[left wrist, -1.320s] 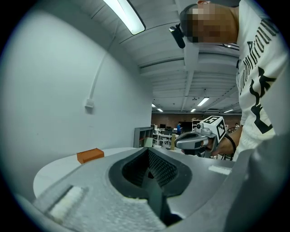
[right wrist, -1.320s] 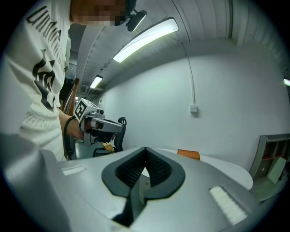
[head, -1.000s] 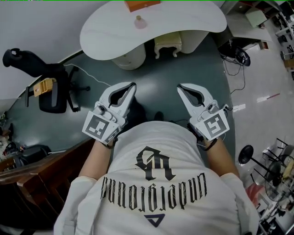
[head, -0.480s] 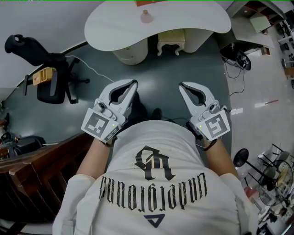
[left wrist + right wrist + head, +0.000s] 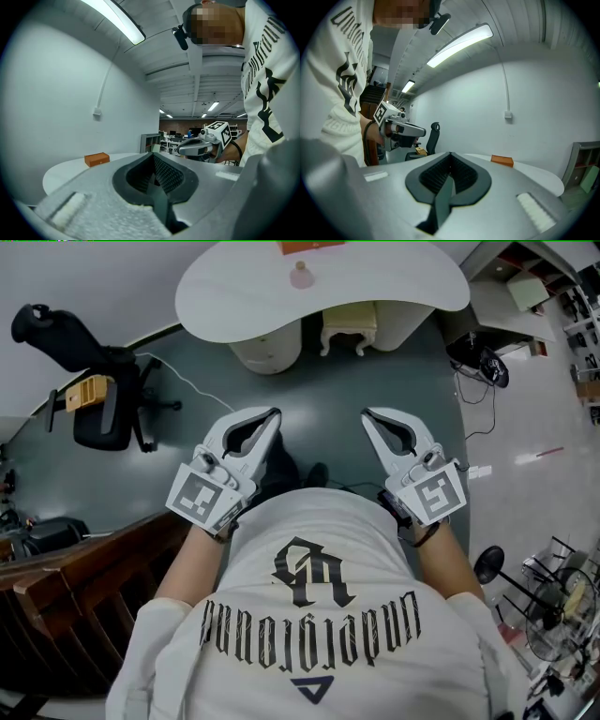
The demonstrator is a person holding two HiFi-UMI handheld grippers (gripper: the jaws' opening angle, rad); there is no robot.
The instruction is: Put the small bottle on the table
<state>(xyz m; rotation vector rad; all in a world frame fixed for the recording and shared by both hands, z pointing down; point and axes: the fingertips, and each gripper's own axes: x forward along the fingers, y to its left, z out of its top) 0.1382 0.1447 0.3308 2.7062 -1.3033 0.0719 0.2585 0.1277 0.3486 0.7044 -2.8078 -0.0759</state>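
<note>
The small pink bottle [image 5: 301,276] stands upright on the white curved table [image 5: 234,296], far ahead of both grippers. My left gripper [image 5: 273,413] and right gripper [image 5: 367,415] are held side by side in front of the person's chest, over the dark floor and well short of the table. Both point toward it, shut, with nothing between the jaws. In the left gripper view the closed left gripper [image 5: 153,157] fills the lower frame; the right gripper view shows the same of the right gripper [image 5: 450,155]. The bottle shows in neither gripper view.
An orange box [image 5: 309,246] lies on the table behind the bottle, also visible as the box [image 5: 97,159] and the box [image 5: 502,161]. A cream stool [image 5: 349,326] stands under the table. A black office chair [image 5: 103,399] is at the left, a dark wooden counter [image 5: 84,568] at lower left, cables and stands at the right.
The person has stepped a little toward the table, and both grippers have gone forward with them. The jaws have stayed shut and empty.
</note>
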